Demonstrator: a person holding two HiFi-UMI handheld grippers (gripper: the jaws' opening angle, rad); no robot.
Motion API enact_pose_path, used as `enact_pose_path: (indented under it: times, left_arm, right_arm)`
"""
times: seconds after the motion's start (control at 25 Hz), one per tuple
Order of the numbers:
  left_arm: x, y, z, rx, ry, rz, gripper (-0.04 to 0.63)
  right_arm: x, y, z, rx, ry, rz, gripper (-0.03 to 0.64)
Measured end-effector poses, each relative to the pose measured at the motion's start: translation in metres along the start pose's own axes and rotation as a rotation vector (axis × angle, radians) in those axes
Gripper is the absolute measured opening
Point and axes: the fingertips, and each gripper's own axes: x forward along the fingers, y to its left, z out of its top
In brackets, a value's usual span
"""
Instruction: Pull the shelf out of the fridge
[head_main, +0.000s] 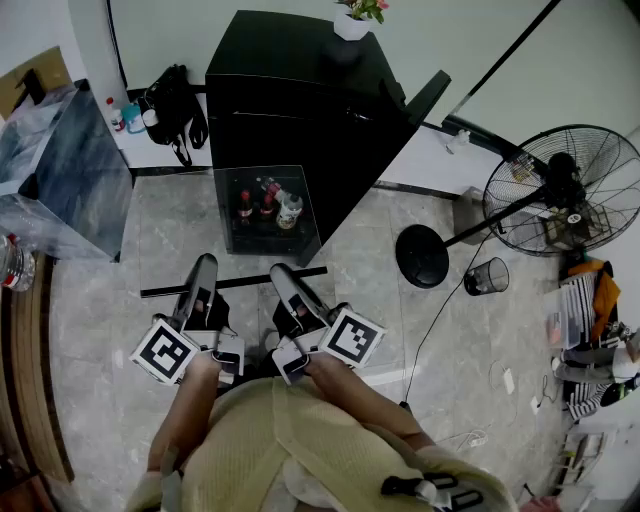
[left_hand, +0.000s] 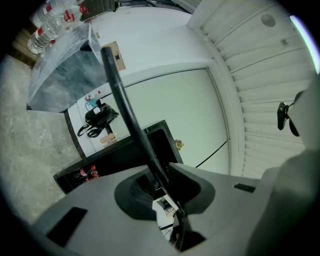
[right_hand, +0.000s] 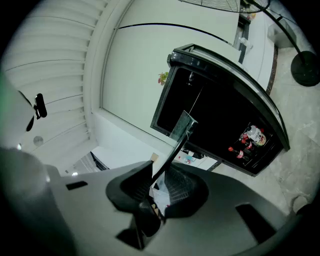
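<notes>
The glass shelf (head_main: 268, 222) is out of the black mini fridge (head_main: 300, 90) and hangs over the floor in front of it. Its black front rail (head_main: 235, 281) runs crosswise near me. My left gripper (head_main: 203, 266) is shut on that rail at the left, my right gripper (head_main: 280, 272) shut on it at the right. In the left gripper view the rail (left_hand: 127, 115) passes up between the jaws of the left gripper (left_hand: 157, 182). In the right gripper view the shelf's edge (right_hand: 181, 126) rises from the right gripper (right_hand: 157, 181). Red-capped bottles (head_main: 263, 206) in the fridge show through the glass.
The fridge door (head_main: 427, 98) stands open to the right, and a flower pot (head_main: 352, 22) is on top. A standing fan (head_main: 562, 190) with its round base (head_main: 422, 257) and a black bin (head_main: 487, 276) are at the right. A black bag (head_main: 172, 100) and a glass-topped table (head_main: 62, 170) are at the left.
</notes>
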Motion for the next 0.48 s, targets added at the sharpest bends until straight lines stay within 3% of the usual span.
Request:
enact_pose_path:
  times: [0.48]
  left_arm:
    - [0.031, 0.009, -0.02, -0.016, 0.021, 0.005, 0.069]
  right_arm:
    - [-0.002, -0.03, 0.021, 0.037, -0.011, -0.051, 0.087]
